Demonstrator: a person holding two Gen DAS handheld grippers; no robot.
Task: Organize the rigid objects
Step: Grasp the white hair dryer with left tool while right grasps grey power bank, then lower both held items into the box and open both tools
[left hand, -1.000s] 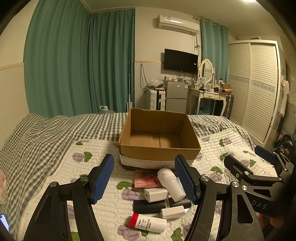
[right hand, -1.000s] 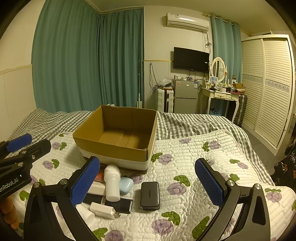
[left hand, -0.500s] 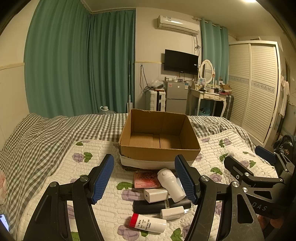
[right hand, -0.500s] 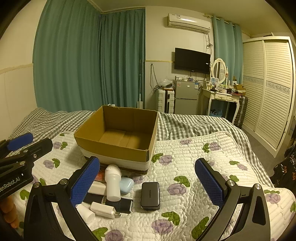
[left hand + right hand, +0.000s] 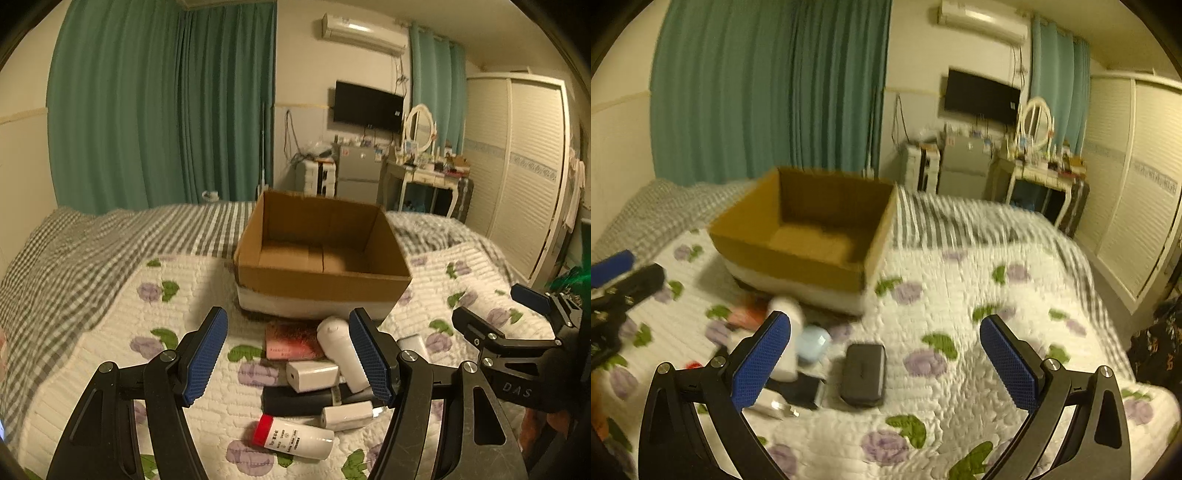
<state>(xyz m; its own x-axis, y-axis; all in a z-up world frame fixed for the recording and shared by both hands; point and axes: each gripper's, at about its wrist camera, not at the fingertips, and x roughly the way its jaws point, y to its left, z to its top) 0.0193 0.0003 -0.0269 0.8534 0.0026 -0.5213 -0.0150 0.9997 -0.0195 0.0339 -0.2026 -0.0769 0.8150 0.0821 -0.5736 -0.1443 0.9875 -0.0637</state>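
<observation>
We see a bed [image 5: 92, 266] spread with a grey-and-white checked cover, and over its near part a white quilt [image 5: 960, 387] printed with purple flowers and green leaves. An open cardboard box [image 5: 321, 280] sits on the quilt. Just before it lies a loose cluster: a pink packet [image 5: 291, 341], a white bottle [image 5: 340, 350], a white charger block [image 5: 314, 374], a black flat case [image 5: 295, 400], a small white cylinder [image 5: 347, 415] and a red-capped white tube [image 5: 295, 437]. A dark zip case [image 5: 863, 369] and a pale blue pod [image 5: 812, 343] rest beside them on the quilt
</observation>
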